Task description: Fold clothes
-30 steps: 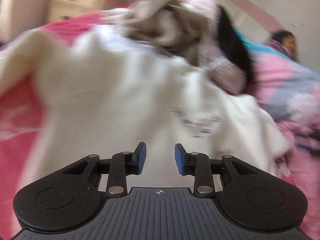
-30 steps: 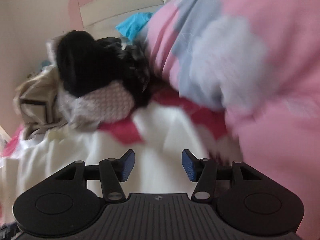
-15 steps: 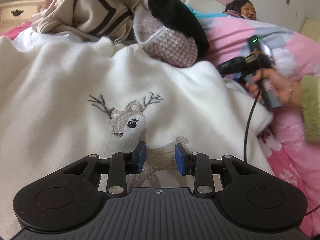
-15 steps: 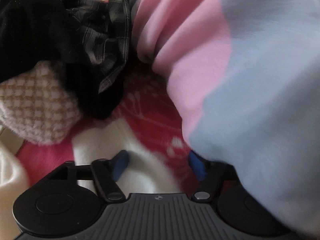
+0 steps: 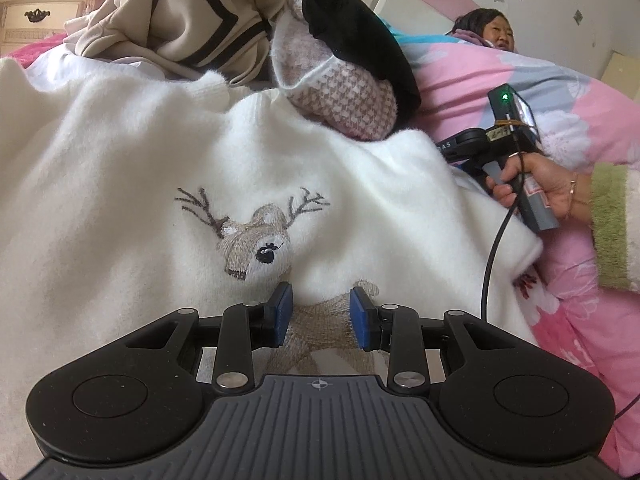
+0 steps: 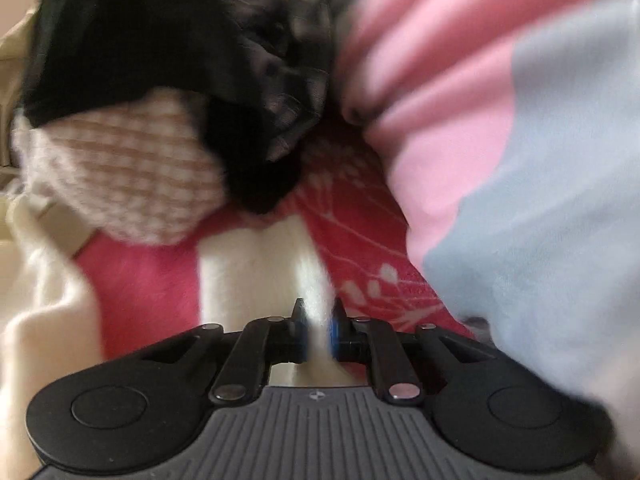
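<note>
Right wrist view: right claw has just been closing and now pinches the white sweater's sleeve end.
Left claw hangs open over the sweater's deer motif; carry the sleeve across toward that deer, keeping it flat.

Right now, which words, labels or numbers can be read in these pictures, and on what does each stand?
"AS": white letters on the black body of the right tool; the start is hidden.
Yellowish label on that tool: too small to read.
Sticker on its handle: too blurred.
White sweater: a deer picture, no words.
</note>
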Demonstrator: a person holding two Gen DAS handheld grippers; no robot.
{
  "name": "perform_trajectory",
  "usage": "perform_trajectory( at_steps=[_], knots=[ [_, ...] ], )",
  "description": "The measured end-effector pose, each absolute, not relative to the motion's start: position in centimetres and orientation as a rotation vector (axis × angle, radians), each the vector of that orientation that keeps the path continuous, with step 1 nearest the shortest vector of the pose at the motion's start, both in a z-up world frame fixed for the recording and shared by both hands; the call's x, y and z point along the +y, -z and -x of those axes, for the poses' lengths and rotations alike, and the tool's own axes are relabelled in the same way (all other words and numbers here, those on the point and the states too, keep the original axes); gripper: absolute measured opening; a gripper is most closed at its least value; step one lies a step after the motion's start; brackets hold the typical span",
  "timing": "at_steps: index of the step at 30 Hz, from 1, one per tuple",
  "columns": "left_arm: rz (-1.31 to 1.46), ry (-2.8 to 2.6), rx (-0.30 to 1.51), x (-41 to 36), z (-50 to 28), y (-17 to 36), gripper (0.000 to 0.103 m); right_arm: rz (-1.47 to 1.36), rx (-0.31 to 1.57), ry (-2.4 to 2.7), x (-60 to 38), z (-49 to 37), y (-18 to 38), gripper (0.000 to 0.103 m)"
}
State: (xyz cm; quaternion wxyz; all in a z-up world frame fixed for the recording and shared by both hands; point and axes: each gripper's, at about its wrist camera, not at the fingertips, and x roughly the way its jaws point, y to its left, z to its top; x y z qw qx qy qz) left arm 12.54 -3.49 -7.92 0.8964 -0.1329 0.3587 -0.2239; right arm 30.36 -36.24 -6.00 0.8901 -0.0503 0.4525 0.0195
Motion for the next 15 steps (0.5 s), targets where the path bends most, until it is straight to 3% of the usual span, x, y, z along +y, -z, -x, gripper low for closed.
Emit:
perform_trajectory(
  at_steps=[10, 15],
  knots=[
    [0.266, 0.441, 0.76, -3.6, -12.0, 7.3, 0.031, -0.161, 0.485, 0.061, -39.5, -17.2, -8.8, 0.011],
    [0.251, 0.428, 0.761, -3.4, -10.9, 6.9, 0.031, -0.304, 0.322, 0.169, -42.7, -8.5, -13.0, 0.01]
  ],
)
